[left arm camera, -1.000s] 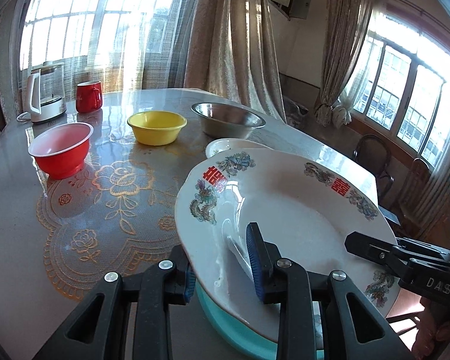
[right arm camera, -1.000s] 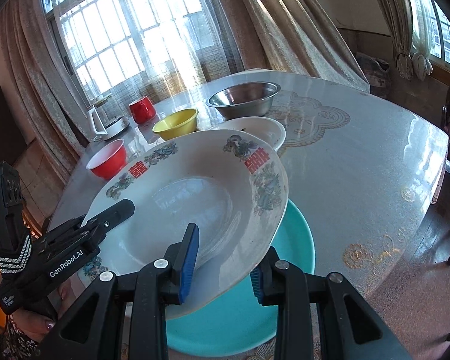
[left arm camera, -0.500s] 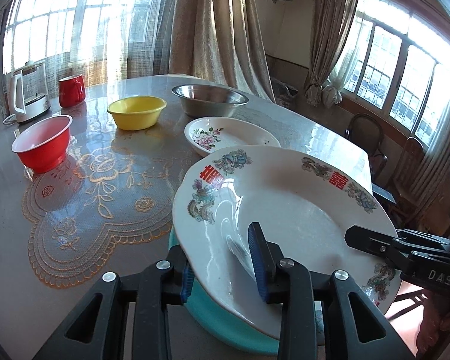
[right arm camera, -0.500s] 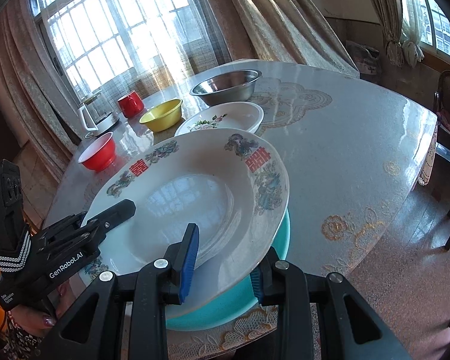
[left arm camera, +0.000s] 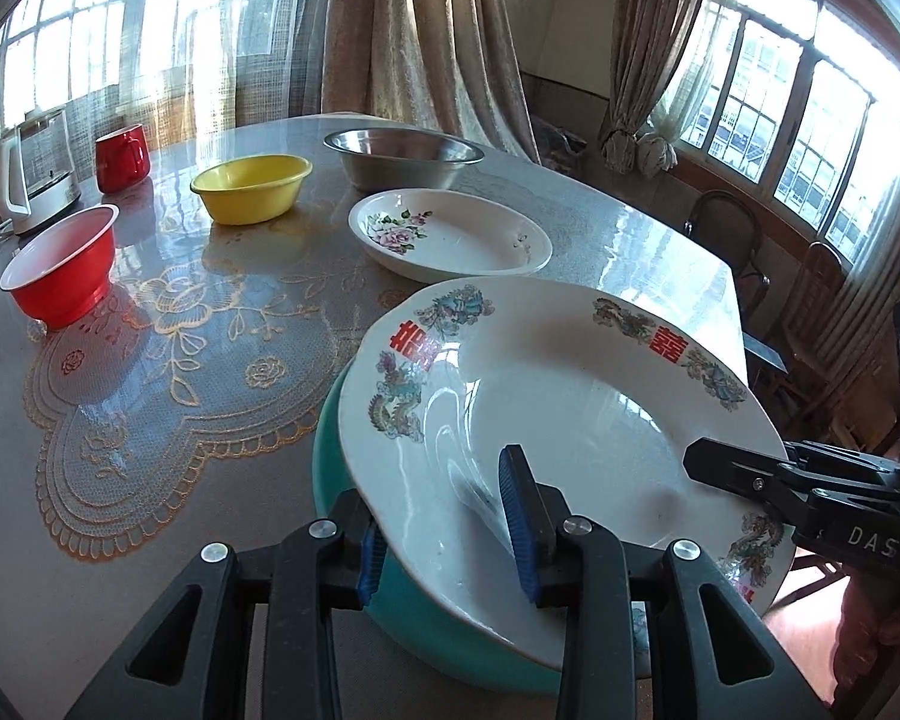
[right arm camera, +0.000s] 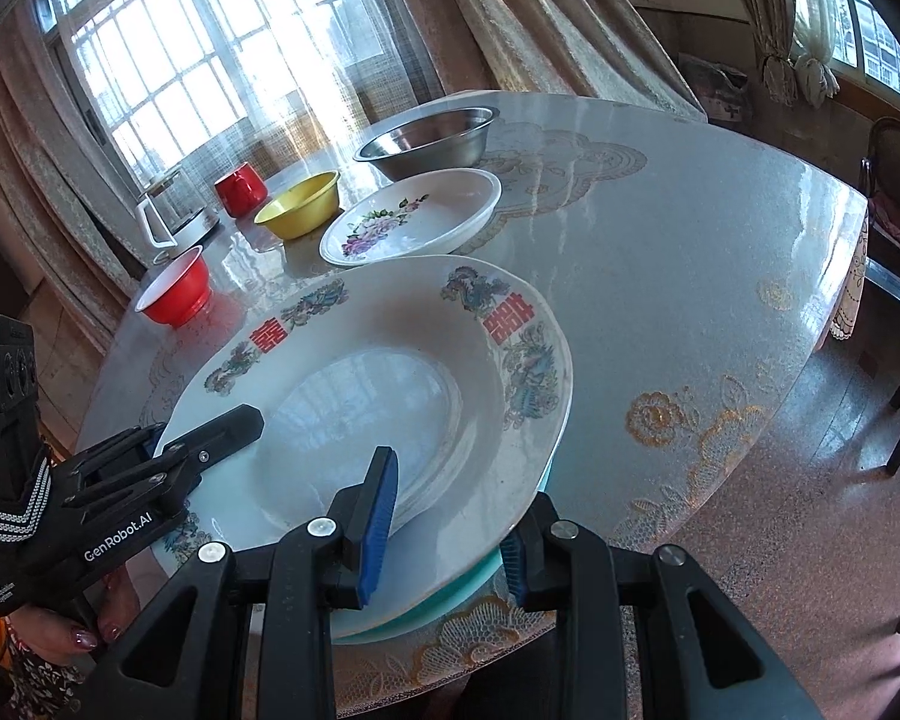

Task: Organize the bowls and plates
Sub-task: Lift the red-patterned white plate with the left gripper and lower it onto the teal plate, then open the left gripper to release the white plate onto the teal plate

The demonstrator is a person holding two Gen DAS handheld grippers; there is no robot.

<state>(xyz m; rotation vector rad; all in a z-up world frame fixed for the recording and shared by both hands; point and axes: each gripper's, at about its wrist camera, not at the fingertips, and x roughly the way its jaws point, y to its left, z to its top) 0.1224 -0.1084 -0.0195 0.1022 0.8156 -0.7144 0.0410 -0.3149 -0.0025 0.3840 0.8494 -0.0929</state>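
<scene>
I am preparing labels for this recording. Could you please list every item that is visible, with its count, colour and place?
big plate: 1, white with red characters, on the teal plate, near edge of the table
teal plate: 1, teal, under the big plate
flower plate: 1, white with pink flowers, behind the big plate
steel bowl: 1, silver, far side
yellow bowl: 1, yellow, beside the steel bowl
red bowl: 1, red, white inside, left side
mug: 1, red, far left
kettle: 1, white and clear, beside the mug
table: 1, glossy, lace pattern
chairs: 2, dark, by the window
left gripper: black, blue pads, astride the big plate's rim
right gripper: black, blue pads, astride the opposite rim
</scene>
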